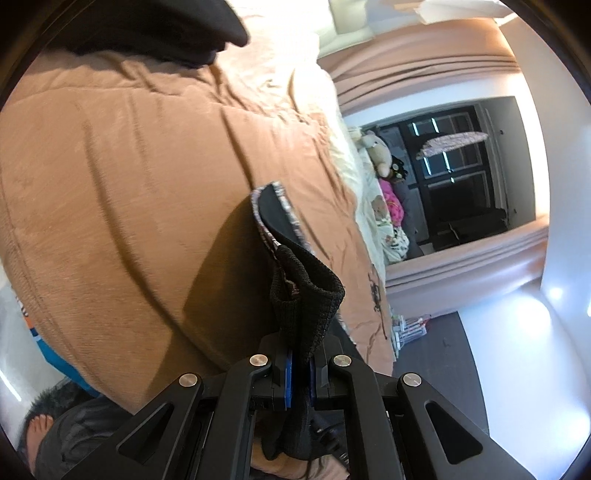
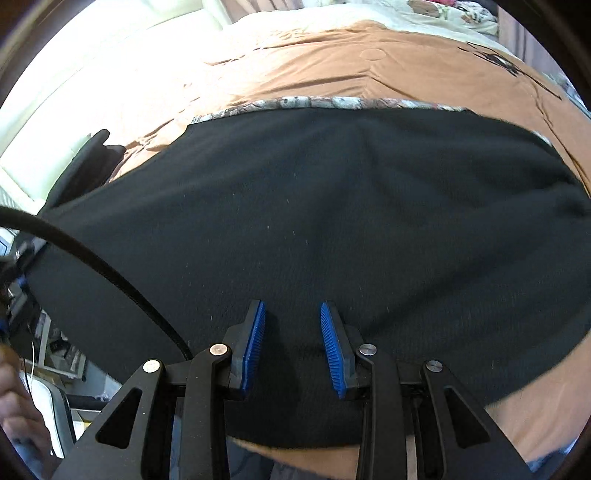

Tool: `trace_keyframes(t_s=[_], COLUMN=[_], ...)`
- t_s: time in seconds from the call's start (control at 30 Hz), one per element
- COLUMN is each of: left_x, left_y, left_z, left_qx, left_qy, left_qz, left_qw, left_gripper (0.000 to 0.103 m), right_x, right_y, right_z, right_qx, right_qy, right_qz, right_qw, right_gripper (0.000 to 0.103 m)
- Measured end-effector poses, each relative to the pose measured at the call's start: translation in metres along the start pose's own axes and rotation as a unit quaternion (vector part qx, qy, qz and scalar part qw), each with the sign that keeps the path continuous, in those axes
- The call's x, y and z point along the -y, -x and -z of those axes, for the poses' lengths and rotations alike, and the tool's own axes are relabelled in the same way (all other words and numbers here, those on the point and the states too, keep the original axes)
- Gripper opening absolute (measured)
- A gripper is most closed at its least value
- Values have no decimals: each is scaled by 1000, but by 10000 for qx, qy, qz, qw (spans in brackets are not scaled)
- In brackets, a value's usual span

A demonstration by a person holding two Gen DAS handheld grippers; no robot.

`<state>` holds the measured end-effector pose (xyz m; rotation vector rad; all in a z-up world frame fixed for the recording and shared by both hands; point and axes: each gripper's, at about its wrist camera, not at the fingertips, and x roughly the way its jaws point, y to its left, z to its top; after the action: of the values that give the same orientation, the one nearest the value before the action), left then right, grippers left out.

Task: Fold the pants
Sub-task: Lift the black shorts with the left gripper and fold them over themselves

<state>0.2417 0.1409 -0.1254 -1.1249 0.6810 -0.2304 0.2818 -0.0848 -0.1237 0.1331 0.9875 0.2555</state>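
Observation:
The black pants (image 2: 314, 221) lie spread across a brown blanket (image 2: 406, 70) on the bed, with a patterned lining strip (image 2: 321, 102) showing along their far edge. My right gripper (image 2: 293, 343) hovers low over the near part of the pants, open; its blue pads (image 2: 255, 343) stand apart and pinch no fabric. In the left wrist view my left gripper (image 1: 300, 369) is shut on a black ribbed cuff (image 1: 306, 295) of the pants, lifted off the blanket (image 1: 110, 184). The fabric rises from the pads and shows its patterned lining (image 1: 269, 221). More black cloth (image 1: 166, 29) lies at the top left.
Stuffed toys (image 1: 380, 155) and pale bedding (image 1: 391, 229) lie at the bed's far end by a dark window (image 1: 461, 177). Dark floor (image 1: 436, 354) runs beside the bed. A black cable (image 2: 92, 266) crosses the left. A bare foot (image 1: 37, 424) shows below.

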Motion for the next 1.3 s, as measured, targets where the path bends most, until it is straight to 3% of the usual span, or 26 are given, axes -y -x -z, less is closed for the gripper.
trace_keyframes(t_s=[0.33,0.73,1.3], left_x=[49,116,209], left_y=[-12,-39,-114], left_z=[0,13,75], left_qx=[-134,-421,-1238], left_qy=[-548,-1288,-2307], left_qz=[142,323,418], left_qw=[9983,9902,9642], left_gripper=[6,6,6], right_x=[7,83,192], right_y=[25,87,155], right_z=[35,49,90], right_qx=[18,596,1329], right_qy=[-160,-633,-1602], right_qz=[-411,-821,-839], right_qw=[9990,9928,9745], right_gripper=[29,30,30])
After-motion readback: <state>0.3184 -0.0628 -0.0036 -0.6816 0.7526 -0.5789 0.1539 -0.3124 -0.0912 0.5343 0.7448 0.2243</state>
